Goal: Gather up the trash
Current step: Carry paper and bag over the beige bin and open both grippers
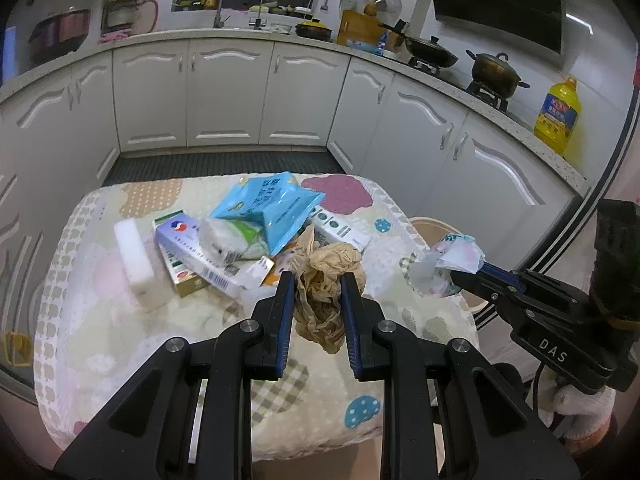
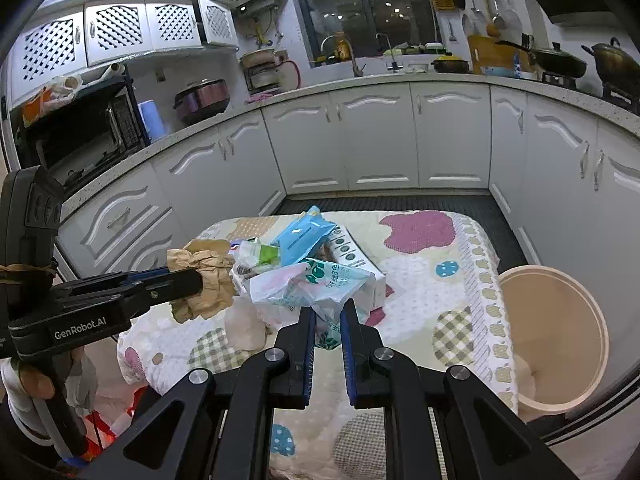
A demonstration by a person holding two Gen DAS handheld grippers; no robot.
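My left gripper (image 1: 318,280) is shut on a crumpled brown paper wad (image 1: 324,280) and holds it above the table; the wad also shows in the right wrist view (image 2: 208,280). My right gripper (image 2: 328,312) is shut on a crinkled white and green plastic wrapper (image 2: 316,284), lifted over the table's right side; the wrapper also shows in the left wrist view (image 1: 452,258). A beige trash bin (image 2: 556,336) stands on the floor right of the table. More trash lies on the table: a blue pouch (image 1: 272,208), small cartons (image 1: 188,256) and a white foam block (image 1: 134,256).
The small table has a patterned cloth (image 1: 120,320). White kitchen cabinets (image 1: 228,96) ring the room behind it. A dark floor mat (image 1: 224,164) lies beyond the table. A red and white bag (image 2: 112,424) sits low at the left.
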